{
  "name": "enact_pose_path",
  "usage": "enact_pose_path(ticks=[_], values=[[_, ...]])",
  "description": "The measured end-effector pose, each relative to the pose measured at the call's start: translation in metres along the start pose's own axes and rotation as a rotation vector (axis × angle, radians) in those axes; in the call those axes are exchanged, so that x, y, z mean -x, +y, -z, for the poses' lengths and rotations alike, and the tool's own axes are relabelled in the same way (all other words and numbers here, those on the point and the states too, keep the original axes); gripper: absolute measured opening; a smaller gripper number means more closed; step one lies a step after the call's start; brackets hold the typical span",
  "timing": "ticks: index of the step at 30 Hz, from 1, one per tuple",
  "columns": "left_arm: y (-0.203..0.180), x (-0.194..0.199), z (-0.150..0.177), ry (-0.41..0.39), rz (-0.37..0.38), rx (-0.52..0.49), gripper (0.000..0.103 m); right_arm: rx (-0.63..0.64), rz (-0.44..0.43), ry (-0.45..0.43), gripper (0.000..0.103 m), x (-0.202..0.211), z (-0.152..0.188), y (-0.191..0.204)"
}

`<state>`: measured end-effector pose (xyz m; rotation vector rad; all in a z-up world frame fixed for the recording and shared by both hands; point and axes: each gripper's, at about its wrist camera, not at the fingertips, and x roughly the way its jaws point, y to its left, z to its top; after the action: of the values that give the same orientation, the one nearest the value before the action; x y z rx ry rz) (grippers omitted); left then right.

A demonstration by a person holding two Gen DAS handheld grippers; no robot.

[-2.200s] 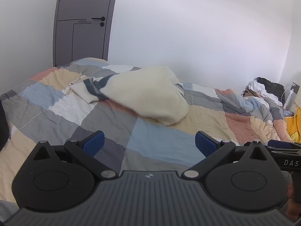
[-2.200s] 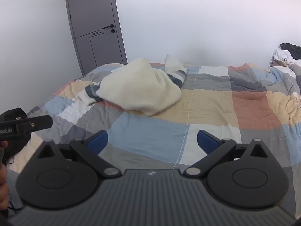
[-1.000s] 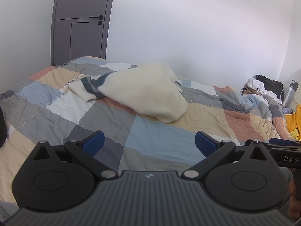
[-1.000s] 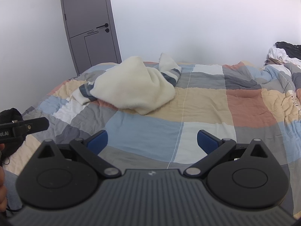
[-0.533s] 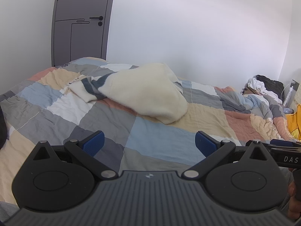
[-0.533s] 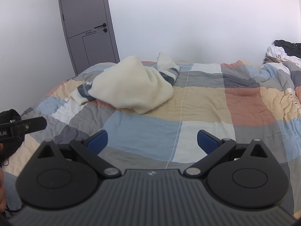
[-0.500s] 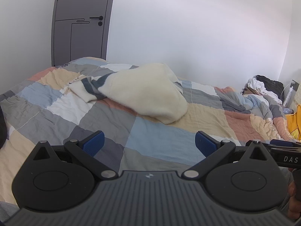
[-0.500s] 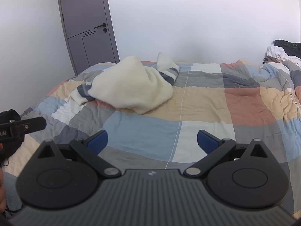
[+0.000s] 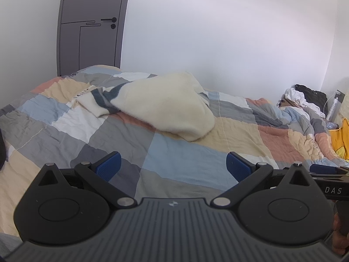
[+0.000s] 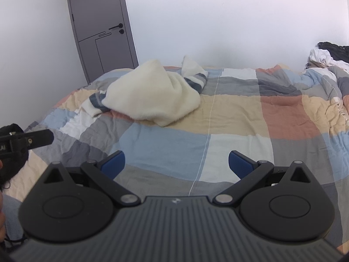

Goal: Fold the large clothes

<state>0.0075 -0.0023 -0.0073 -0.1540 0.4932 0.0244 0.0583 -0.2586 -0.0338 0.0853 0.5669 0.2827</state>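
Fingers, left gripper (image 9: 173, 167): both blue-padded fingers (image 9: 108, 166) are spread wide apart, nothing between them, hovering above the near part of the bed.
Fingers, right gripper (image 10: 176, 163): blue pads (image 10: 239, 163) likewise spread wide, gripping nothing, over a blue and white patch of the cover.
Garment: a large cream fleece garment with dark blue-grey stripes (image 9: 165, 107) lies in a crumpled heap on the far left part of the bed, well apart from both grippers; in the right wrist view the same heap (image 10: 150, 96) shows a striped sleeve end sticking up behind it and another trailing to its left.
Bed cover: a wrinkled patchwork quilt in blue, grey, beige, white and salmon squares (image 9: 196, 159) covers the whole bed (image 10: 240, 113).
Other gripper in view: the black body of the left gripper reaches in at the left edge of the right wrist view; the right gripper's black arm with white lettering (image 9: 331, 187) shows at the right edge of the left wrist view.
Door: a closed grey door with a black handle (image 9: 89, 28) stands in the white wall beyond the bed.
Far right: a pile of white and black clothes (image 9: 303, 97) sits at the bed's far corner; something yellow (image 9: 340, 139) lies at the right edge.
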Motion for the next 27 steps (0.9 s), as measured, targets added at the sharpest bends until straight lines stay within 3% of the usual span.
enact_pose_path(ticks=[19,27], values=[[0.022,-0.011,-0.007,0.005,0.012,0.035,0.103,0.007,0.002,-0.005,0.103,-0.005,-0.014,0.011],[0.030,-0.034,-0.007,0.054,0.041,0.070,0.103,-0.043,-0.008,0.033,0.103,-0.022,-0.013,0.004]])
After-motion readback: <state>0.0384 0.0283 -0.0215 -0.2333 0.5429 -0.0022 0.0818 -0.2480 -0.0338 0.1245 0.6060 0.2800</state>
